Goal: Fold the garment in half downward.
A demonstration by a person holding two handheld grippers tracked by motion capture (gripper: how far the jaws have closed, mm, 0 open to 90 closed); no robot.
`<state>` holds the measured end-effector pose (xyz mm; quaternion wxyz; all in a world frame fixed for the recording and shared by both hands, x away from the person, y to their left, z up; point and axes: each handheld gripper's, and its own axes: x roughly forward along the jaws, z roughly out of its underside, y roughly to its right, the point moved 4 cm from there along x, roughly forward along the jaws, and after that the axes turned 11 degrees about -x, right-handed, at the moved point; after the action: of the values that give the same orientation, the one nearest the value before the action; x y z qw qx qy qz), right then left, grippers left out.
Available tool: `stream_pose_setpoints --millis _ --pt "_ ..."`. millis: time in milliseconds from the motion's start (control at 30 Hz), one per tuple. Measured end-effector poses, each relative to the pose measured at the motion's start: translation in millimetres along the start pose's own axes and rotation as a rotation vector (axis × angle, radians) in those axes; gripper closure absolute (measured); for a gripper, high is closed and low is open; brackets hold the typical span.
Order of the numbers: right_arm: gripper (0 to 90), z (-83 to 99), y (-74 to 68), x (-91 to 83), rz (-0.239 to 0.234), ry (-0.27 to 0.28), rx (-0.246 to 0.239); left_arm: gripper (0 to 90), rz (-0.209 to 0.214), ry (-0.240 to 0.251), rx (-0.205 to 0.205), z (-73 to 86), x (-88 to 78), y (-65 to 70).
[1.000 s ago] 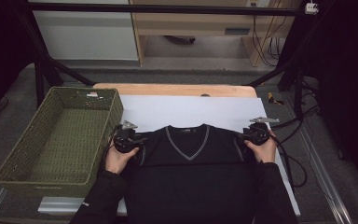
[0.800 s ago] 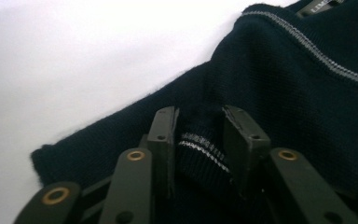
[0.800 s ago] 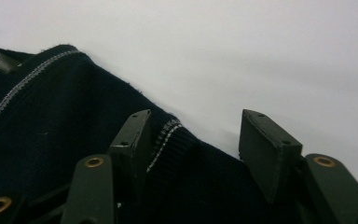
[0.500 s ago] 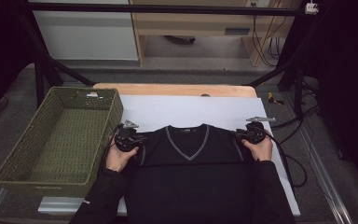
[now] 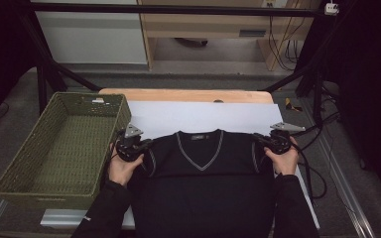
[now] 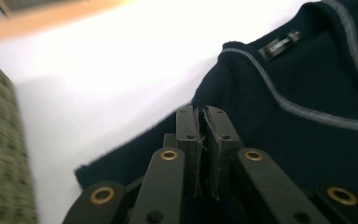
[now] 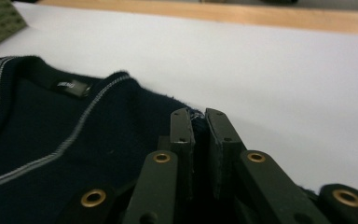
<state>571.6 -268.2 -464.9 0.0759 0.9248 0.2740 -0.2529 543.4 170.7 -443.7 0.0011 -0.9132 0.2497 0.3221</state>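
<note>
You had the dark navy knitted V-neck sweater with grey trim (image 5: 203,168) lying flat at the near edge of the worktop (image 5: 203,116), its hem hanging over that edge toward you. Left tool (image 5: 138,147) had just closed down, jaws almost together on the left shoulder edge of the knit; right tool (image 5: 264,143) likewise, just closed onto the right shoulder edge, a thin bit of fabric between its jaws. Both pinches were shallow, right at the seam, so the knit could've slipped out on a lift. Uneven pull from the two hands would've skewed or stretched the neckline. The green woven rectangular basket (image 5: 54,148) stood just beside the left tool, off the worktop's left edge; a swing left could've snagged its rim.
</note>
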Motion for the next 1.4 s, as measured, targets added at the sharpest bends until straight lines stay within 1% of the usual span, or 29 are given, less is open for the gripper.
stream_pose_setpoints --millis 33,133,233,333,400,467,533,600,667,733,800,900,967,1033,1100,1167,1267,1400 --pt "82.1 -2.2 -2.6 -4.8 -0.003 0.012 -0.013 84.5 0.009 0.013 0.004 -2.6 -5.9 3.4" --pt "82.2 -7.6 -11.1 -19.2 -0.014 0.064 -0.036 84.4 0.004 0.049 0.033 -9.1 -23.9 10.6" --pt "82.2 -10.2 -19.0 -33.3 -0.024 0.097 -0.05 84.5 0.02 0.077 0.061 -10.7 -40.1 18.3" --pt "82.1 -10.6 -23.5 -45.4 -0.029 0.117 -0.053 84.4 0.041 0.093 0.096 -8.5 -52.8 26.4" --pt "81.7 -9.9 -23.5 -48.9 -0.029 0.119 -0.047 84.5 0.048 0.097 0.109 -6.7 -56.7 30.1" --pt "81.6 -7.9 -19.7 -45.5 -0.02 0.11 -0.038 84.4 0.049 0.089 0.112 -5.8 -55.3 31.2" --pt "81.6 -5.3 -15.3 -37.2 -0.013 0.091 -0.028 84.4 0.048 0.077 0.109 -5.1 -51.5 30.7" --pt "81.6 -1.8 -9.6 -23.4 -0.002 0.064 -0.023 84.4 0.053 0.068 0.092 -4.4 -46.1 28.2" --pt "81.7 3.0 -3.5 -5.9 0.018 0.015 -0.036 84.4 0.052 0.058 0.077 -3.8 -40.7 25.3" --pt "81.7 6.5 1.7 6.6 0.034 -0.016 -0.036 84.4 0.056 0.05 0.065 -3.1 -36.4 22.8" --pt "81.7 11.2 7.1 20.7 0.051 -0.055 -0.038 84.4 0.054 0.044 0.06 -2.2 -33.6 21.2" --pt "81.5 17.6 10.8 33.8 0.061 -0.094 -0.04 84.4 0.054 0.041 0.057 -1.3 -32.2 19.6" --pt "80.0 20.5 12.3 38.6 0.062 -0.107 -0.034 84.3 0.054 0.041 0.058 -1.4 -32.1 19.0" --pt "77.1 20.0 13.3 39.4 0.064 -0.104 -0.03 84.4 0.054 0.041 0.057 -1.4 -31.7 18.8" --pt "74.9 17.2 14.9 37.2 0.074 -0.08 -0.022 84.4 0.055 0.039 0.058 -1.3 -31.3 18.9" --pt "75.0 16.7 16.1 36.1 0.075 -0.077 -0.02 84.4 0.057 0.039 0.058 -1.3 -31.2 19.3" --pt "77.5 17.5 16.0 36.9 0.071 -0.082 -0.02 84.4 0.056 0.038 0.06 -1.3 -31.2 19.3" --pt "83.3 13.8 14.4 33.3 0.082 -0.037 -0.02 84.4 0.053 0.037 0.055 -0.5 -32.4 18.2"
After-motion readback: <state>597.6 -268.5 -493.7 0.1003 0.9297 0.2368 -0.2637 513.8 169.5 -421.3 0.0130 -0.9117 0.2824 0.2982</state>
